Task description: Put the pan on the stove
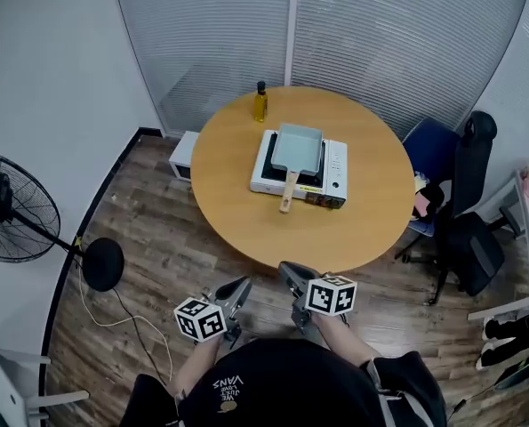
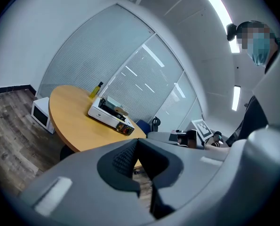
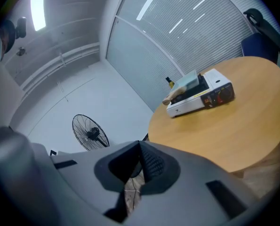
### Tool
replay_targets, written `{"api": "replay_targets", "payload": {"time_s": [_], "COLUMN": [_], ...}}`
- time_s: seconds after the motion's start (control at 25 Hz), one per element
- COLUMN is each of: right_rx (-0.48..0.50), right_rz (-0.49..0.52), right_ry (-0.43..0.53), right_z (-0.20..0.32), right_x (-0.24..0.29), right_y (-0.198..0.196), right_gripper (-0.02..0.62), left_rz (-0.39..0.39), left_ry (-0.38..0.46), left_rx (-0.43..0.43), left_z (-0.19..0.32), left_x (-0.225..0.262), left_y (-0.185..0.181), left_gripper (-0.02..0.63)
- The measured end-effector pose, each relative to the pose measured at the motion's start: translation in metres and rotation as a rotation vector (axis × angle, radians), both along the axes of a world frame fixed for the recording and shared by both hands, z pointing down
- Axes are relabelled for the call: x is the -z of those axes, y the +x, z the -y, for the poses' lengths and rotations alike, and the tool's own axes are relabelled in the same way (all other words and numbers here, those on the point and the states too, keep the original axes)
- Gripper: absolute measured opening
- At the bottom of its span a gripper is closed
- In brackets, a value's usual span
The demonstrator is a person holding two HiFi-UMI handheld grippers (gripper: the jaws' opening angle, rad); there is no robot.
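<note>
A square grey-blue pan (image 1: 297,148) with a wooden handle (image 1: 289,192) rests on the white portable stove (image 1: 333,164) in the middle of the round wooden table (image 1: 228,203). The same pan (image 3: 187,81) on the stove (image 3: 201,99) shows in the right gripper view, and the stove (image 2: 109,114) in the left gripper view. Both grippers hang off the table's near edge, well short of the stove. My left gripper (image 1: 242,287) is shut and empty. My right gripper (image 1: 288,273) is shut and empty too.
A yellow oil bottle (image 1: 260,103) stands at the table's far edge behind the stove. A black standing fan (image 1: 15,216) with its cable is on the floor at the left. A white microwave (image 1: 183,157) sits on the floor beside the table. Office chairs (image 1: 460,203) crowd the right side.
</note>
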State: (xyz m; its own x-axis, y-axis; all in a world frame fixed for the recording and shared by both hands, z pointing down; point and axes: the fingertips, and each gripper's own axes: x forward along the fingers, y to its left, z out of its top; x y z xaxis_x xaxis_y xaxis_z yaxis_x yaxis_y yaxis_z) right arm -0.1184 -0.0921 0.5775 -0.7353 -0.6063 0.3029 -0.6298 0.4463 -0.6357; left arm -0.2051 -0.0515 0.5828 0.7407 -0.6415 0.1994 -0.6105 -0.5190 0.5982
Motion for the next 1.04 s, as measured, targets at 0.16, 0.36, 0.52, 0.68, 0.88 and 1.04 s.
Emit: {"api": "replay_targets", "payload": {"time_s": [0.16,0.36,0.52,0.68,0.88,1.04], "right_rx": [-0.02,-0.033,-0.036,-0.037,-0.035,-0.037], "right_rz": [-0.021,-0.033,-0.046,-0.053,-0.063,-0.061], "right_ry": [-0.002,0.001,0.002,0.002,0.001,0.001], "right_z": [-0.012,-0.022,-0.029,-0.036,-0.04,-0.041], "right_x": [-0.004,-0.004,-0.008,-0.009,-0.011,-0.011], "right_y": [-0.002,-0.002,-0.002,-0.003,-0.002,-0.001], "right_gripper": [0.014,0.014,0.014,0.014,0.014,0.014], "left_rz": [0.005,0.009,0.008,0.005,0.0,-0.002], "left_ry": [-0.005,-0.006,-0.007,-0.009,-0.01,-0.008], "left_rx": [-0.025,-0.053,-0.066,-0.069,-0.066,-0.067], "left_z": [-0.011,-0.022,-0.029,-0.035,-0.038,-0.037], "left_x": [-0.002,-0.003,-0.006,-0.009,-0.011,-0.01], "left_y": [-0.001,0.002,0.004,0.004,0.005,0.008], "left_gripper": [0.009,0.009,0.009,0.009,0.009,0.009]}}
